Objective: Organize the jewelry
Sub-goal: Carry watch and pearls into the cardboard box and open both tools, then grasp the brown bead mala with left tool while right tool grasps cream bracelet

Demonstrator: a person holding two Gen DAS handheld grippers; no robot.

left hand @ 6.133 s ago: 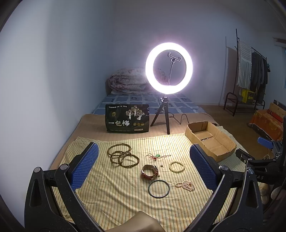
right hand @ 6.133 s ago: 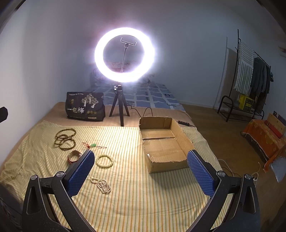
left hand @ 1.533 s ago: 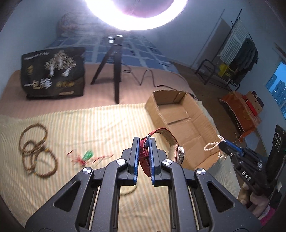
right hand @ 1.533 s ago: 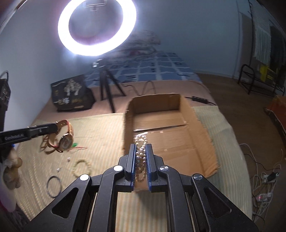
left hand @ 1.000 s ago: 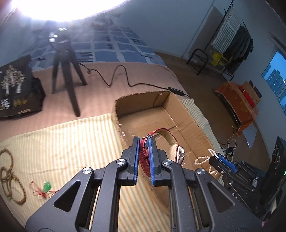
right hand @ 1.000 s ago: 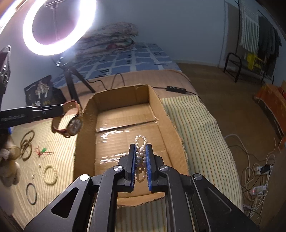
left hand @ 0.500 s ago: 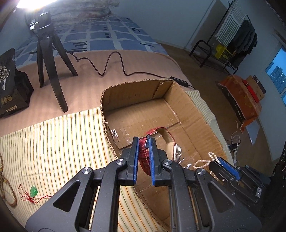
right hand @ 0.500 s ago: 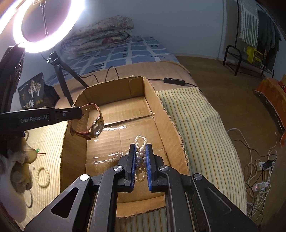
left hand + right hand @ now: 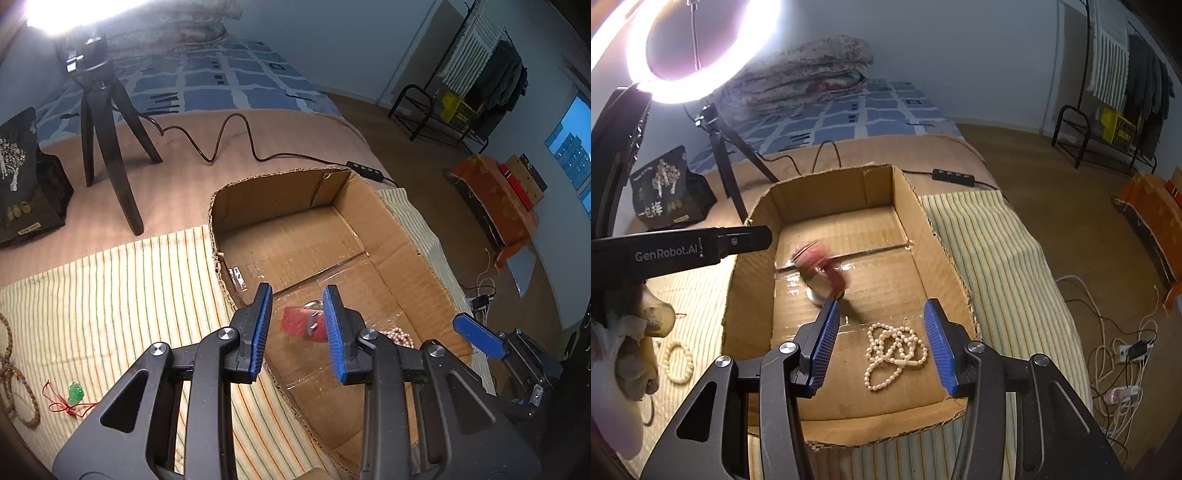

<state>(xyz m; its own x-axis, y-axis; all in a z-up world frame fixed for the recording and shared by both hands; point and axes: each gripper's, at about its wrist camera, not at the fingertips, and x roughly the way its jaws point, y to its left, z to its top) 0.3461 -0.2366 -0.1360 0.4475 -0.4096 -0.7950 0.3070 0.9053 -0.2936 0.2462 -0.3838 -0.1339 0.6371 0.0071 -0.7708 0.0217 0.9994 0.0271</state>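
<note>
Inside the cardboard box (image 9: pixel 923 236), the red-strapped watch (image 9: pixel 822 271) shows as a motion-blurred smear over the taped centre seam of the floor, and whether it rests on the cardboard cannot be told; the pearl necklace (image 9: pixel 894 350) lies heaped on the box floor near the front wall. The left gripper (image 9: pixel 297 328) hangs above the box with its blue pads spread apart, the watch (image 9: pixel 304 323) in the gap beyond them and nothing pinched. The right gripper (image 9: pixel 881 347) is likewise spread wide, the pearls lying just below and between its fingers, not touched. Seen from the right wrist, the left gripper's arm reads "GenRobot.AI" in white. The box walls stand all round with ragged cut edges, and much of its floor is bare. Outside, on the striped cloth (image 9: pixel 122 295), lie a pale bead bracelet (image 9: pixel 679 360), brown bead bracelets (image 9: pixel 14 376) and a green pendant on red cord (image 9: pixel 74 393). Farther back stand a black bag (image 9: pixel 666 195) printed "一包梅" and a ring light (image 9: pixel 698 44) on its tripod.
</note>
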